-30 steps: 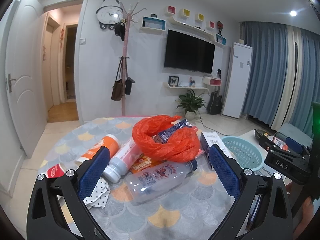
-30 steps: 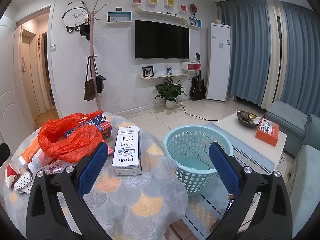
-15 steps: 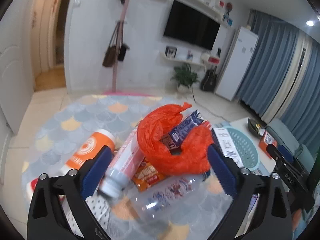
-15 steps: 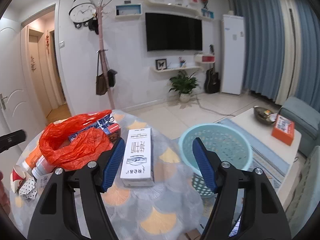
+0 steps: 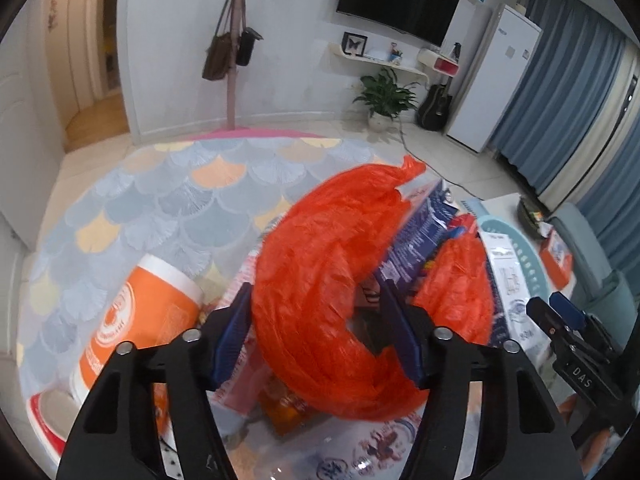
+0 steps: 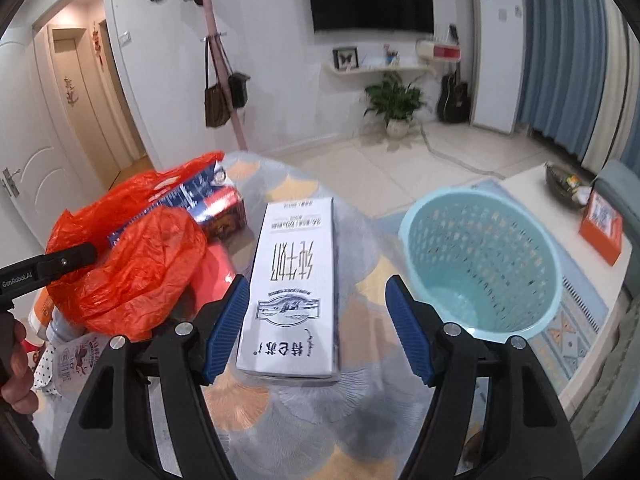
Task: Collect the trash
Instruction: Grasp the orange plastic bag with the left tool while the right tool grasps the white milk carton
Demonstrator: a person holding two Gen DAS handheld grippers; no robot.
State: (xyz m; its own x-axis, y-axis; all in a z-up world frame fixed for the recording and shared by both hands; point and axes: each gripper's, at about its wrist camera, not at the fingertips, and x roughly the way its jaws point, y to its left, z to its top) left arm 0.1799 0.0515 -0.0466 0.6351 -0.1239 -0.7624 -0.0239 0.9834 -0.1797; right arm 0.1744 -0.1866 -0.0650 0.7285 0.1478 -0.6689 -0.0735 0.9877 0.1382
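Note:
A crumpled orange plastic bag lies on the round table over a blue snack wrapper. My left gripper is down around a fold of this bag. Its jaws are closing and both pads touch the plastic. From the right wrist view, the bag has one left finger against it. A white carton lies flat beside the bag. My right gripper hovers open astride it, with a gap at the right pad. The pale blue basket stands on the floor, right of the table.
An orange-and-white bottle, a clear plastic bottle and a red paper cup lie around the bag. The tablecloth has a scale pattern. A person's hand shows at the left. A low table with an orange box stands beyond the basket.
Both grippers came forward and down toward the table. The left jaws narrowed around the orange bag. The right jaws narrowed over the white carton.

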